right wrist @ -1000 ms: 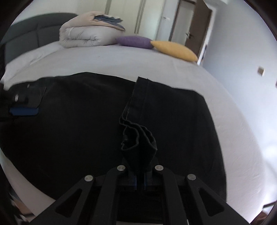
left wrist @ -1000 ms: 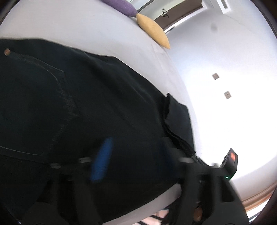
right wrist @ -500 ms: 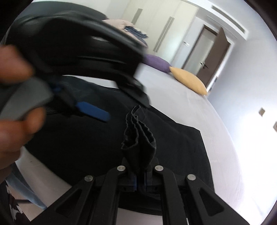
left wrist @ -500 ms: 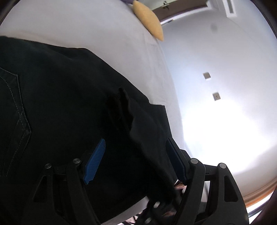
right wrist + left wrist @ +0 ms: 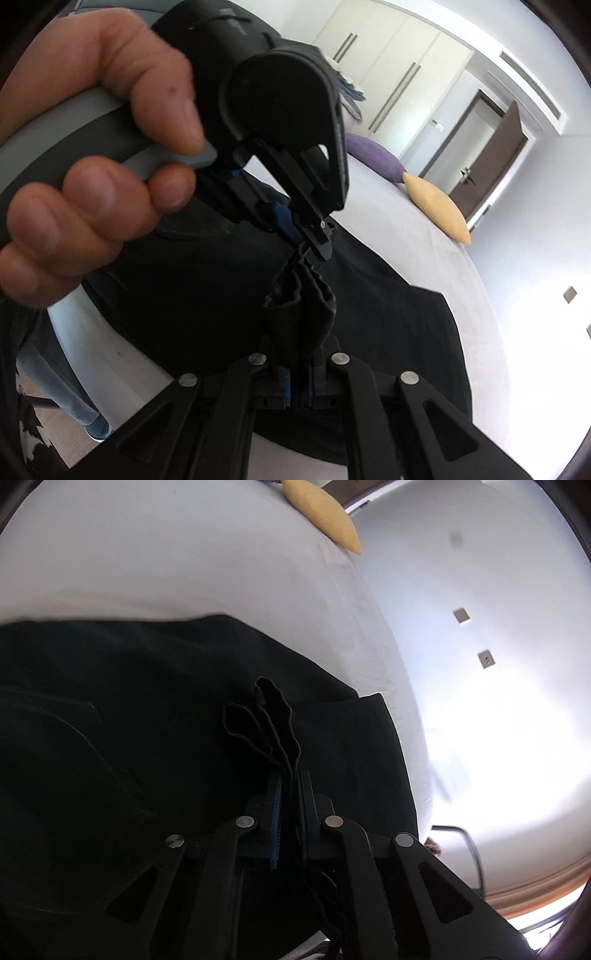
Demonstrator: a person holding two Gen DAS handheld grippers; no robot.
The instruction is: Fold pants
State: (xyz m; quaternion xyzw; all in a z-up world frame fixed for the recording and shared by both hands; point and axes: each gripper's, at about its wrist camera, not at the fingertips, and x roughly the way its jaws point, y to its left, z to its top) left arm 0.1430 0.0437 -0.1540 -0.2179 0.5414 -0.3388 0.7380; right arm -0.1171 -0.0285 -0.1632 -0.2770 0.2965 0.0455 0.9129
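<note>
Pinching the same bunched hem of the black pants (image 5: 280,716), the left hand-held gripper (image 5: 290,794) and right hand-held gripper (image 5: 299,373) meet above the bed (image 5: 184,565), pants spread beneath them.

White bed (image 5: 424,236); yellow pillow (image 5: 436,206), purple pillow (image 5: 373,157); pale wardrobe (image 5: 399,70); brown door (image 5: 491,162).

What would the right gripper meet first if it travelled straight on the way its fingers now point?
Probably the left gripper. The right gripper is shut on a bunched fold of the black pants, and the left gripper pinches the same fold just ahead, though the depth between them is unclear.
</note>
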